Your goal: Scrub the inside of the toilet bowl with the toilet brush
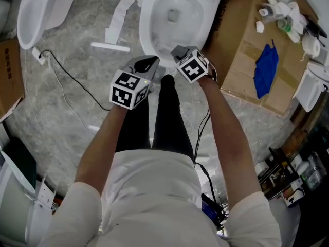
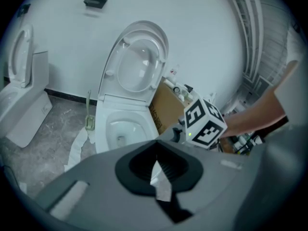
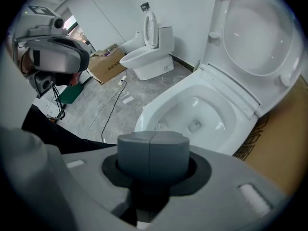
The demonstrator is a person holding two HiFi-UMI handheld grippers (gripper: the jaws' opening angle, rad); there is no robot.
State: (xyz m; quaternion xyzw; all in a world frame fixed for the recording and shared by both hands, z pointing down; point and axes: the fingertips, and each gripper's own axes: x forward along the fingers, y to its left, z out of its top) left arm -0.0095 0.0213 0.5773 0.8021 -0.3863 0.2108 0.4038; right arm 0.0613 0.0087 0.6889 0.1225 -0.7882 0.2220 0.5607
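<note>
1. Left gripper (image 2: 155,168): jaws apart, nothing between them. Right gripper (image 3: 152,146): jaws pressed together, empty. Both hang in front of the toilet bowl (image 1: 146,19), just short of its front rim.
2. Toilet brush (image 2: 88,105): upright in its holder (image 2: 89,123) on the floor, against the wall, just beside the bowl on the left-gripper side. Untouched; scrubbing not begun.
3. Seat (image 2: 137,64) is raised and the bowl is unobstructed.
4. Risk: the handle is thin, so an off-centre grip may let it twist or slip during the scrub.
5. Risk: the holder may lift with the brush, then drop.
6. Risk: paper strips (image 1: 119,15) and a cable (image 1: 60,78) lie on the floor near the reach path, so stepping there could mean a slip or snag.
7. Risk: a wide swing may knock the raised seat down.
</note>
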